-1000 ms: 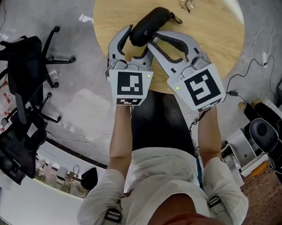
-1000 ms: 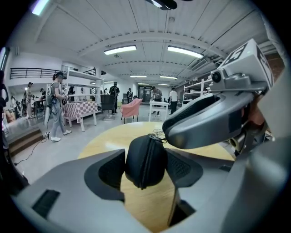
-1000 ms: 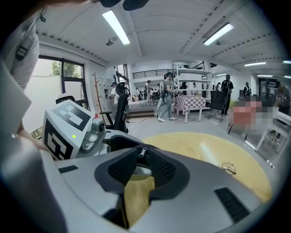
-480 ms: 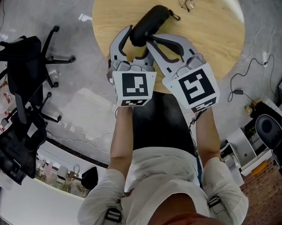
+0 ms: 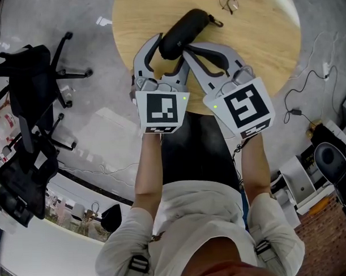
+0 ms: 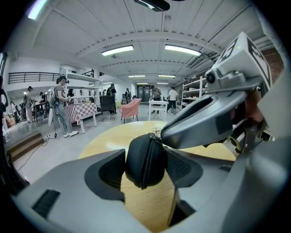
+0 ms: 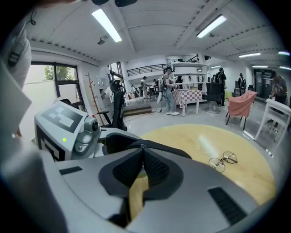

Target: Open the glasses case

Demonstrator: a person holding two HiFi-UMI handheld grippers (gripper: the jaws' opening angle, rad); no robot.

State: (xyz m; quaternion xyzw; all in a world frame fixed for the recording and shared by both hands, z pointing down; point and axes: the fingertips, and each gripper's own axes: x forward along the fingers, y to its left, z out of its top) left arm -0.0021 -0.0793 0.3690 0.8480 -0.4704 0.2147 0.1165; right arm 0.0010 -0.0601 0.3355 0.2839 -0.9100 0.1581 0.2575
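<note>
Black glasses case (image 5: pixel 183 30) is laid on round wooden table (image 5: pixel 260 46); long axis runs diagonally, near-left to far-right; shell is oblong, rounded, matte, w/ zip seam along edge. Near end is clamped betw. ribbed pads of left gripper (image 6: pixel 146 166); right gripper (image 7: pixel 142 154), jaws just closing, is pinched on zip pull (image 7: pixel 142 146) atop that end.

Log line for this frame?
left tongs: clamped on glasses case | right tongs: just closed on zipper pull | case state: zipped shut
</note>
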